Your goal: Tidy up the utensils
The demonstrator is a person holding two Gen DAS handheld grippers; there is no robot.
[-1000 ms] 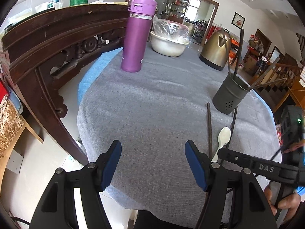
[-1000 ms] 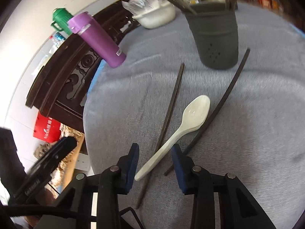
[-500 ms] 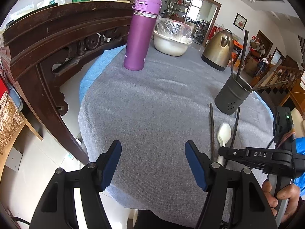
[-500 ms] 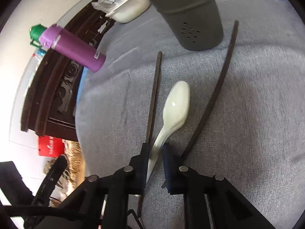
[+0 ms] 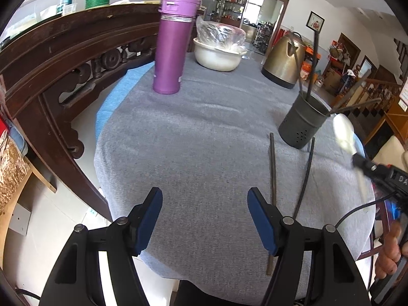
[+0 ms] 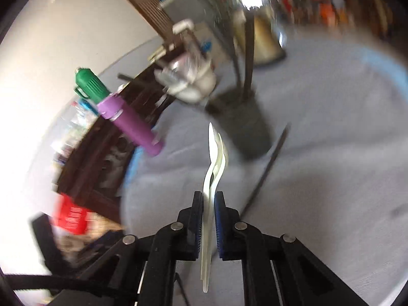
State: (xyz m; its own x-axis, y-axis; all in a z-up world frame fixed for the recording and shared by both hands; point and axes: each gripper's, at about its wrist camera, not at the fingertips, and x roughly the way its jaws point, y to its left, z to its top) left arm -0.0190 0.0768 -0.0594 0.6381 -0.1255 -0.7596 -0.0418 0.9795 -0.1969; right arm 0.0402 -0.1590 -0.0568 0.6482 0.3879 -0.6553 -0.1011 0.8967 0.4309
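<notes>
Right gripper (image 6: 209, 211): fingers pinch the handle of a cream-white plastic spoon (image 6: 215, 158), held off the table (image 5: 193, 153). The spoon's long axis runs forward along the fingers, bowl leading, seen edge-on, toward the dark perforated utensil holder (image 5: 302, 125). Image is motion-blurred. Left gripper (image 5: 204, 219): fingers spread wide, holding nothing, above the near table edge. Two dark chopsticks (image 5: 273, 168) lie lengthwise on the grey cloth before the holder.

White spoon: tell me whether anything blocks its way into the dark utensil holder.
Nothing visible does. The right gripper holds the white spoon lifted off the cloth, beside the dark utensil holder. The chopsticks already standing in it lean apart, leaving room at the open mouth.
</notes>
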